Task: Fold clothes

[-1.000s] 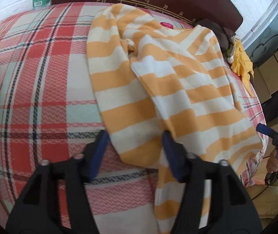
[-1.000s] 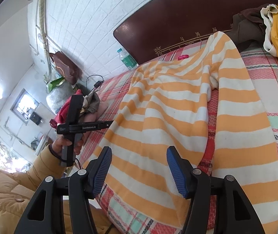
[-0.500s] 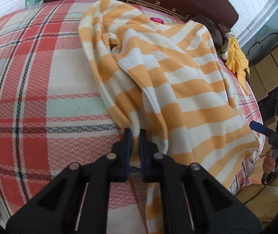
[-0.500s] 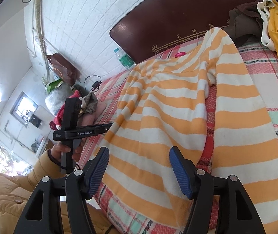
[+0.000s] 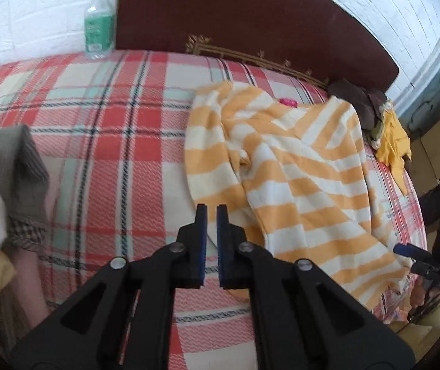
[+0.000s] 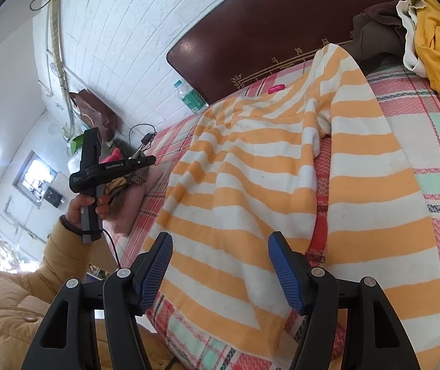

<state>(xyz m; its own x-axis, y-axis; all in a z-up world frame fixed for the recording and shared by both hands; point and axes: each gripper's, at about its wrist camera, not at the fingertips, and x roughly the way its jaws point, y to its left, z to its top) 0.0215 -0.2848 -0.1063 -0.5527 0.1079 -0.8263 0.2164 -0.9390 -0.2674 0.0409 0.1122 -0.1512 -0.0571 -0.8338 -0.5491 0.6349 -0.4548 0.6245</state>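
Note:
An orange-and-white striped sweater (image 5: pixel 297 166) lies spread on the plaid bed; it also shows in the right wrist view (image 6: pixel 250 178). Its left sleeve is folded in over the body. My left gripper (image 5: pixel 211 215) is shut and empty, hovering above the bedspread just left of the sweater's edge; it shows from the side in the right wrist view (image 6: pixel 145 161). My right gripper (image 6: pixel 220 265) is open and empty, held over the sweater's hem at the bed's near edge; it shows in the left wrist view (image 5: pixel 405 249).
A plaid bedspread (image 5: pixel 112 154) covers the bed below a dark headboard (image 5: pixel 250 15). A water bottle (image 5: pixel 98 29) stands at the back left. A pile of brown and yellow clothes (image 6: pixel 420 30) lies by the headboard. More clothes (image 5: pixel 10 166) lie at the left.
My left gripper closed on the sweater's left edge, carried it inward, then let go and pulled back to the left, still shut. The right gripper stayed open, nearly still.

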